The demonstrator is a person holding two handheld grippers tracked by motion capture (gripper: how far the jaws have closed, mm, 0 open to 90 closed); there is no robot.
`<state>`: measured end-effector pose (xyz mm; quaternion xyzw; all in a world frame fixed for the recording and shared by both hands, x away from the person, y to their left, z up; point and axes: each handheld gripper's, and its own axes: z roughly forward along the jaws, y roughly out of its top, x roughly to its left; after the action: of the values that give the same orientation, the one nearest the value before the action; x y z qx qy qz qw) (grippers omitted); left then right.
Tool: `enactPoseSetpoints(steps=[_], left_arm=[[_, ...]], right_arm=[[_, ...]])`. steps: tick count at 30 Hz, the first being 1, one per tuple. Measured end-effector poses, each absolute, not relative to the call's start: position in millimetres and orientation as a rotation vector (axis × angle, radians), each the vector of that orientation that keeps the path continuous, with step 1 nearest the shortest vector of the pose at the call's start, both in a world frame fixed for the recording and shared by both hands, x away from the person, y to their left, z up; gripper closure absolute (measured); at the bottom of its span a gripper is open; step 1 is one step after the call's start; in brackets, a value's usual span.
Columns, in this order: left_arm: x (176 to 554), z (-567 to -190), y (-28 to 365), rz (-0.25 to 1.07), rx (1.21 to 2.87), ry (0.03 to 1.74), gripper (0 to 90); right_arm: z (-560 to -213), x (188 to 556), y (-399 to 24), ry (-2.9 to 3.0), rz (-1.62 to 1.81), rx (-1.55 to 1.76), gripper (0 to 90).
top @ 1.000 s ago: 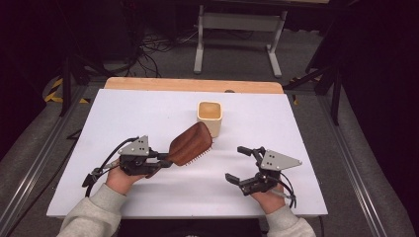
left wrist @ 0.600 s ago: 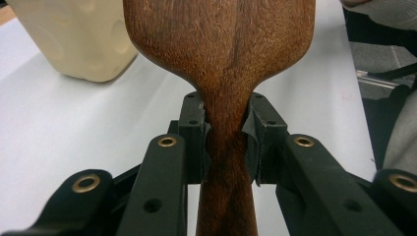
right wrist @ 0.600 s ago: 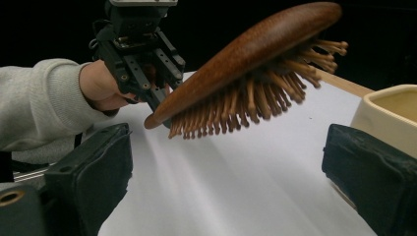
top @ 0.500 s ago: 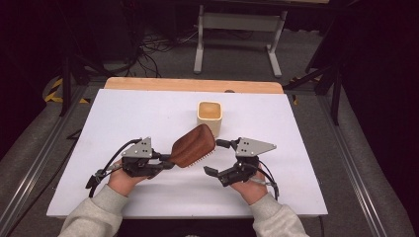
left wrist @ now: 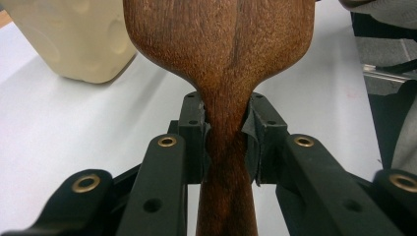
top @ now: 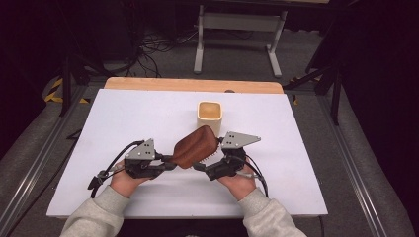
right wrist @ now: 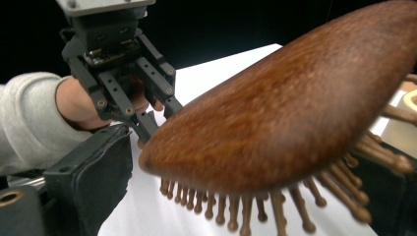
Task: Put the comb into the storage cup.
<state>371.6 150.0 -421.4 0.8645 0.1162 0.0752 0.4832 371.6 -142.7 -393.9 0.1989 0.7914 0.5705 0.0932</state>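
Observation:
A brown wooden hairbrush [top: 195, 145] is held above the white table [top: 123, 113], bristles facing down and to the right. My left gripper [top: 170, 162] is shut on its handle; in the left gripper view the pads of that gripper [left wrist: 227, 132] squeeze the narrow neck of the brush [left wrist: 221, 49]. My right gripper [top: 206, 157] is at the brush head from the right, open. In the right gripper view the brush head [right wrist: 295, 113] lies between its jaws, with a gap at the left pad [right wrist: 93, 172]. The left gripper [right wrist: 147, 123] shows behind it.
A cream square cup [top: 210, 114] stands upright just beyond the brush, near the table's middle. A wooden strip [top: 192, 85] lines the far edge. A metal stand [top: 237, 29] and cables lie on the floor behind the table.
My right gripper has moved left across the table and slightly up, from well apart to the brush head, which now sits between its jaws. The left gripper and brush have kept still.

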Motion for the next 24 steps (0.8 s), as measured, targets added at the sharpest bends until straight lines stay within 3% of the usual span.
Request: enactPoseSetpoints(steps=[8, 17, 24], left_arm=[[370, -424, 147, 0.217, 2.137, 0.272, 73.3], [369, -431, 140, 0.248, 2.192, 0.249, 74.1], [370, -429, 142, 0.231, 2.169, 0.257, 73.9]], right_arm=[[-392, 373, -144, 2.337, 1.72, 0.687, 22.2], [-383, 373, -143, 2.363, 1.776, 0.696, 46.9], [-374, 374, -139, 2.398, 1.814, 0.684, 54.5]])
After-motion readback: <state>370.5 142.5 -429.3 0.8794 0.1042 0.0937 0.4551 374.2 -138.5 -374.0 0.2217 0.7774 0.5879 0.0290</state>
